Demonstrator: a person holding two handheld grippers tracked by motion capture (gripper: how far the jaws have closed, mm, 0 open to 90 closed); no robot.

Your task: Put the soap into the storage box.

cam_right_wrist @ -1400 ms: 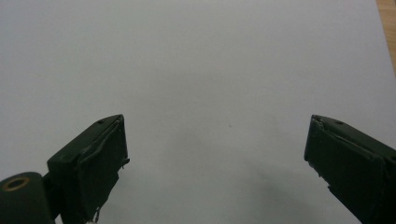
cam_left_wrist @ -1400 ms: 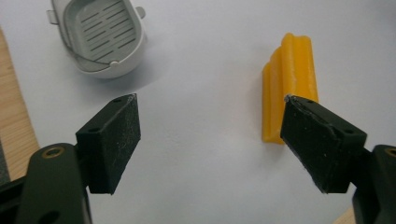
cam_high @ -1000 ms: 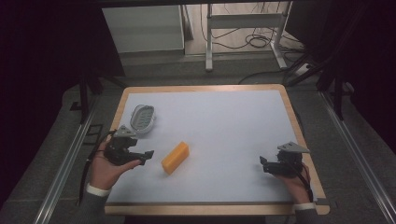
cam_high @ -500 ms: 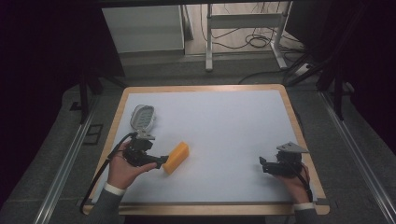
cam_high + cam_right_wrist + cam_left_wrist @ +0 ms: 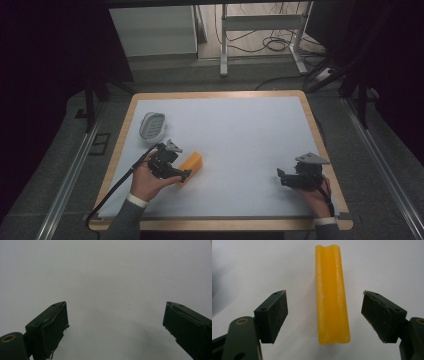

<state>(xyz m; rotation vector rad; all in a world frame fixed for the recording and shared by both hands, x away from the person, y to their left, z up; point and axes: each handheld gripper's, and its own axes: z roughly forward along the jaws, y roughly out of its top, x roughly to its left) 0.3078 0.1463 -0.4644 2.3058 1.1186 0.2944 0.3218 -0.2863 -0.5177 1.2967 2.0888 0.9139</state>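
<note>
Jaws on your left gripper (image 5: pixel 325 315) were spread, straddling the yellow block (image 5: pixel 332 297) without touching. Your right gripper (image 5: pixel 115 322) was open too, over bare table (image 5: pixel 105 272).

Dim, dark surroundings; soft shadows, sharp close-ups.

Grooved yellow block (image 5: pixel 332 295) flat on table (image 5: pixel 240 130)

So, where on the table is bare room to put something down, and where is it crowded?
The widest free patch is the white mat between the yellow block and the right gripper, reaching up to the far edge. It is crowded at the left: the small oval dish, the left gripper and the block sit close together there.
</note>
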